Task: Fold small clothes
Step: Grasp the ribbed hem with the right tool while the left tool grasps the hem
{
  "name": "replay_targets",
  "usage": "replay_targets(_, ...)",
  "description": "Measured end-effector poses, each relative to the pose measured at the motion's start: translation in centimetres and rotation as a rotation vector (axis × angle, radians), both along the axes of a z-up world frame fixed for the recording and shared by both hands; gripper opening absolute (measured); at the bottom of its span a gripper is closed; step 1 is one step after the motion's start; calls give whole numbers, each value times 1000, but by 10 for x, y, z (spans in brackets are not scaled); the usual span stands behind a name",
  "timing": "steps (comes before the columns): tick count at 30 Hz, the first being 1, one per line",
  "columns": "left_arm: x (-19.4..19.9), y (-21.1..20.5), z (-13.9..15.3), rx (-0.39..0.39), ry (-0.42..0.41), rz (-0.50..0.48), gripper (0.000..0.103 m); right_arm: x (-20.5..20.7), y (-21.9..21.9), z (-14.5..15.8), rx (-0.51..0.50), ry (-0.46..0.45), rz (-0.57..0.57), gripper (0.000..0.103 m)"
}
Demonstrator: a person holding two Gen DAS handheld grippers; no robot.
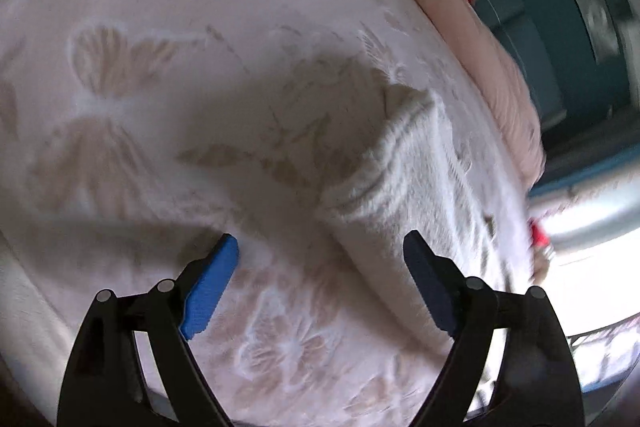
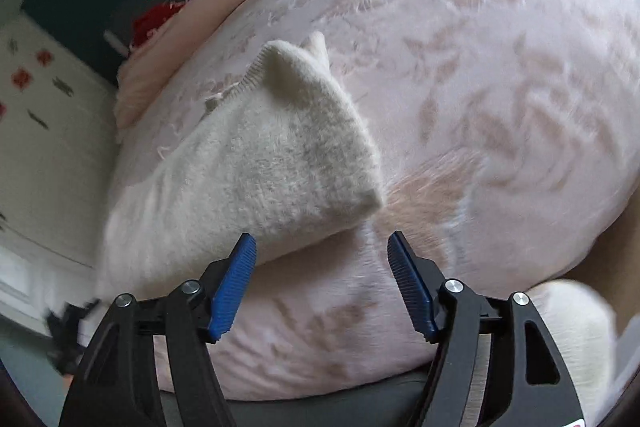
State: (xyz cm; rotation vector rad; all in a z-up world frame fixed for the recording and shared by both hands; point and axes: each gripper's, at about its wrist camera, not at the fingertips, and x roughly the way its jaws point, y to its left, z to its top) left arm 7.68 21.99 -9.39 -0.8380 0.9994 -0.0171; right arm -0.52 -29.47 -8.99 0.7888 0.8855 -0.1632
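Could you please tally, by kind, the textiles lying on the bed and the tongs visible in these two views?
White fuzzy garment: 1
Pink patterned blanket: 1
Plain pink cover: 1
Open tongs, left tongs and right tongs: 2
Total: 5

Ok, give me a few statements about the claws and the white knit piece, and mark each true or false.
1. The left claw is open. True.
2. The right claw is clamped on the white knit garment. False: it is open and grips nothing.
3. The garment lies on a pale pink blanket with a butterfly pattern. True.
4. The garment is dark blue. False: it is white and fluffy.
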Motion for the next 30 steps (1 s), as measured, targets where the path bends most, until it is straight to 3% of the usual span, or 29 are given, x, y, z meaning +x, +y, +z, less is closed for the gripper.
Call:
replay_targets(6, 31, -20, -6, -149, -2, 42, 84, 38, 6, -17, 162, -24, -60, 75)
replay_targets(7, 36, -24, -7, -144, 1, 39, 74, 43, 5, -19, 183, -31, -79, 71)
replay_targets(8, 41, -28, -8, -123, 20, 36, 47, 49, 4, -19, 209, -46, -105, 41)
replay_targets(9, 44, -30, -8, -104, 49, 29, 34, 53, 2, -17, 227, -51, -113, 16)
replay_targets(10, 46, -30, -5, -108, 60, 27, 16, 56, 0, -14, 242, -56, -116, 15)
replay_targets(12, 38, -25, 17, -110, 39, 25, 11, 53, -4, 8, 231, -109, -110, 14)
replay_targets(15, 14, -17, 53, -89, 23, -27, 10, 36, 6, 51, 141, -126, -20, 13)
replay_targets(17, -14, -9, 62, -76, 54, -55, 10, 16, 13, 61, 75, -91, 23, 13)
replay_targets(21, -55, -12, 37, 23, 151, -107, 10, -21, 23, 26, -22, 77, 105, 15)
replay_targets(24, -62, -29, 7, 93, 195, -152, 16, -31, 31, -6, -88, 218, 135, 28)
replay_targets(27, -63, -35, 32, 177, 102, -161, 28, -38, 23, 19, -113, 143, 112, 31)
replay_targets(28, -62, -34, 46, 199, 66, -156, 39, -38, 21, 31, -153, 127, 114, 37)
replay_targets(29, -58, -33, 63, 237, 15, -140, 53, -38, 21, 39, -191, 117, 111, 52)
replay_targets(30, -52, -30, 78, 273, -24, -120, 59, -35, 19, 52, -266, 97, 99, 60)
